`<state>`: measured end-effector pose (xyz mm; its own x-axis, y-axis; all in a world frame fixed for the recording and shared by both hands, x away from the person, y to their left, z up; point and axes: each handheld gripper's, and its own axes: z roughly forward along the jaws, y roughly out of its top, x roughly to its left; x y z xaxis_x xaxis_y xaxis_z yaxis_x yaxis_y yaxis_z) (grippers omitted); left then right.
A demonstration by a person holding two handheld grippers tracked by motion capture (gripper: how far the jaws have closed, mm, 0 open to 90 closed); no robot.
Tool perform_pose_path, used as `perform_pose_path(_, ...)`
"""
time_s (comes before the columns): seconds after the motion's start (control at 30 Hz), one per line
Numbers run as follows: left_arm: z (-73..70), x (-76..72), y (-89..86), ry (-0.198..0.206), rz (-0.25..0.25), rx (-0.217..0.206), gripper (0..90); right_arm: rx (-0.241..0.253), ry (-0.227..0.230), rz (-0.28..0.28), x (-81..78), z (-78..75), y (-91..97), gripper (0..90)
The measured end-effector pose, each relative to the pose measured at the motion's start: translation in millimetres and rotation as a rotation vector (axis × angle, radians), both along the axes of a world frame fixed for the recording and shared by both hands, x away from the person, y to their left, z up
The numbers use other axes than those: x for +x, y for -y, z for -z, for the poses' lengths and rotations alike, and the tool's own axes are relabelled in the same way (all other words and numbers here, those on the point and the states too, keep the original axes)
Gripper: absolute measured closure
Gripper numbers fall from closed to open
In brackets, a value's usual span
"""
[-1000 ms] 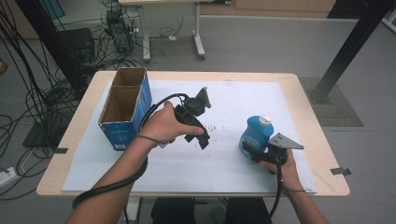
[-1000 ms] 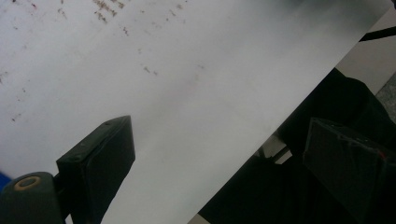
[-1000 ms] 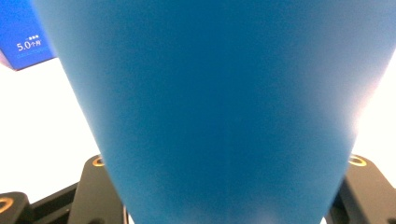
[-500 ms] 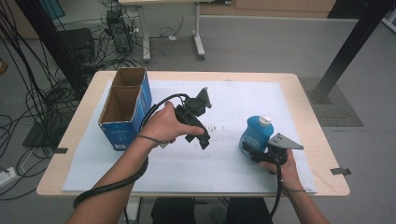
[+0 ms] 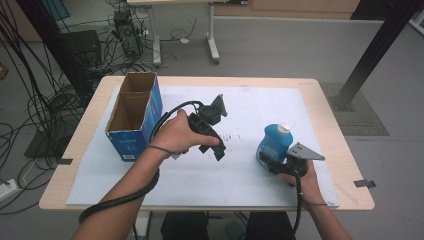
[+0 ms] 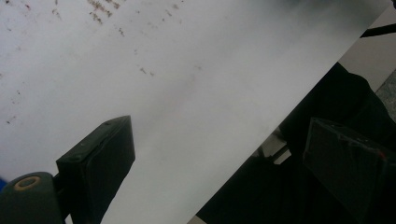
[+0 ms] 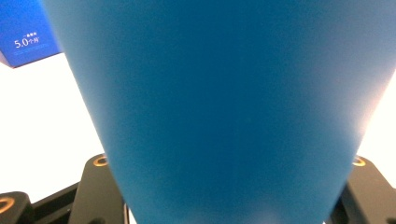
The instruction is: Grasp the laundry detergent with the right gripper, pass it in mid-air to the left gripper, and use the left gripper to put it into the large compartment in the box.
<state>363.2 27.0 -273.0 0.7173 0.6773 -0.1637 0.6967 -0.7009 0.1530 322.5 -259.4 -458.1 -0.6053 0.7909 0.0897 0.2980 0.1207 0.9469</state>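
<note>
Left gripper (image 5: 218, 150) has tilted slightly, fingers spread, empty. Blue bottle (image 5: 272, 144) upright, cap up, clamped between right gripper (image 5: 267, 162) fingers.

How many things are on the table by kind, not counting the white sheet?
Blue bottle: 1
Blue cardboard box: 1
Handheld grippers: 2, left gripper and right gripper
Total: 4

White sheet (image 5: 240, 175) on wooden table (image 5: 332, 125); cables (image 5: 30, 90) on floor.
</note>
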Motion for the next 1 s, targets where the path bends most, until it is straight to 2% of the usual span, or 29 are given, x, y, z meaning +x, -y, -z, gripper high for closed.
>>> perform_pose_path(1.0,-0.6,-0.6,-1.6,0.003,-0.005,0.001,9.2,-0.001,0.008,-0.002,0.1,0.3,0.2,39.6)
